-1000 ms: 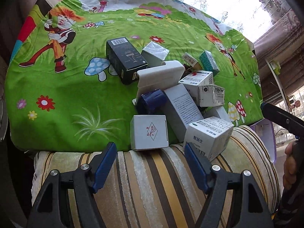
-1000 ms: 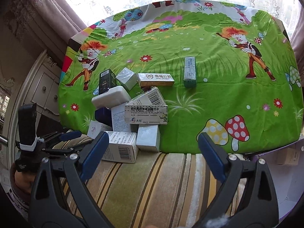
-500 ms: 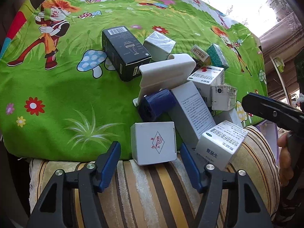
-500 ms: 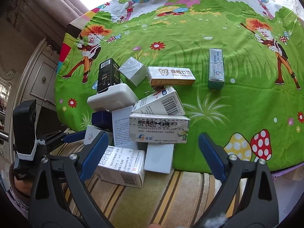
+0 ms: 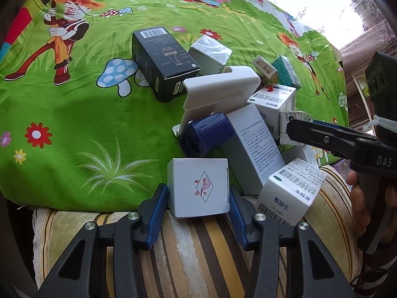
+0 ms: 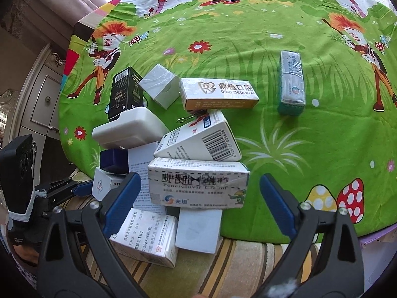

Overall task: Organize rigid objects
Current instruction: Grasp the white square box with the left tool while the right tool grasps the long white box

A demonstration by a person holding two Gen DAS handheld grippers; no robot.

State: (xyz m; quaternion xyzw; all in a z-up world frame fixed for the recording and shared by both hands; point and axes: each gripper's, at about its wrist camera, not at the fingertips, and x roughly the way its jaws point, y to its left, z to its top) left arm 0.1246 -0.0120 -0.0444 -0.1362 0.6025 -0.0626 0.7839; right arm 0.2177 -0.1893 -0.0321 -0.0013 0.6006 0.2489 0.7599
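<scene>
left gripper (image 5: 198,198) | being pressed onto small white box (image 5: 198,188) at near edge || right gripper (image 6: 198,198) | being held spread above Penciclovir box (image 6: 198,182)

1. A small box with a diamond logo (image 5: 198,188) is set at the lower centre of the left wrist view, between the left gripper's (image 5: 197,207) fingers, touching both.
2. A rolled item (image 5: 206,137) is placed just above it, against a leaning stand (image 5: 220,92).
3. A barcoded box (image 5: 162,62) is laid at upper centre.
4. In the right wrist view, a long cream box (image 6: 198,182) is seen at centre, between the spread fingers of the right gripper (image 6: 198,203).
5. A lone upright carton (image 6: 291,82) is set well apart at upper right.
</scene>
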